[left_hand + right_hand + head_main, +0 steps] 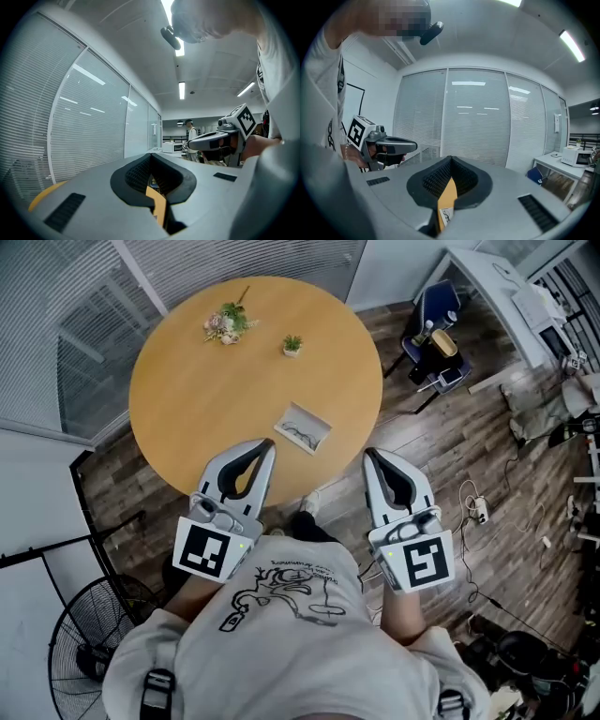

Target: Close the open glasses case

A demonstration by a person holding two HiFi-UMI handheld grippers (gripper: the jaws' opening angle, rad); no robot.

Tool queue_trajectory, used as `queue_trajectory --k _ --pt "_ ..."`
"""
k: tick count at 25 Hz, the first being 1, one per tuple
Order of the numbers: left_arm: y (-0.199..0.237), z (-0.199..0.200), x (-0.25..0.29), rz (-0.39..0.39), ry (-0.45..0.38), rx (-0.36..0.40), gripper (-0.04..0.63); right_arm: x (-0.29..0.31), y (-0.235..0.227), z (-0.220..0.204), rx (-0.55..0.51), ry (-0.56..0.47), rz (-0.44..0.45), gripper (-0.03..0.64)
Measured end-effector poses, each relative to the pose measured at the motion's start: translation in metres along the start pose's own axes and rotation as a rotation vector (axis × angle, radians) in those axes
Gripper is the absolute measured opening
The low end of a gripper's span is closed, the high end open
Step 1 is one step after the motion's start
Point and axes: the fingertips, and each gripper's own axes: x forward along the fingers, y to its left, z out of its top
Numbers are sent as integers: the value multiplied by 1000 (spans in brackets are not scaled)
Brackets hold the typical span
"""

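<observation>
fingers [263, 471] clenched empty on left gripper [267, 447], right gripper [371, 457]; pale glasses case [303, 428] open

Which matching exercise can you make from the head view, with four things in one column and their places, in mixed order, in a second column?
Things:
1. glasses case
2. flowers
3. potted plant
4. fan

Places:
A. on the floor, lower left of the view
B. far left part of the table
C. open, near the table's near edge
D. on the table, just right of the flowers

Pairs: 1-C, 2-B, 3-D, 4-A
</observation>
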Motion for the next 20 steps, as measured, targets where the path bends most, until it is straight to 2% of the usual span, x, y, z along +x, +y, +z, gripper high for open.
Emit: queue_trajectory --k 12,20 --pt "6 3 76 37 1 8 20 38 -75 20 40 -104 18 8" --pt "10 5 118 57 2 13 20 57 -116 18 29 -83 50 8"
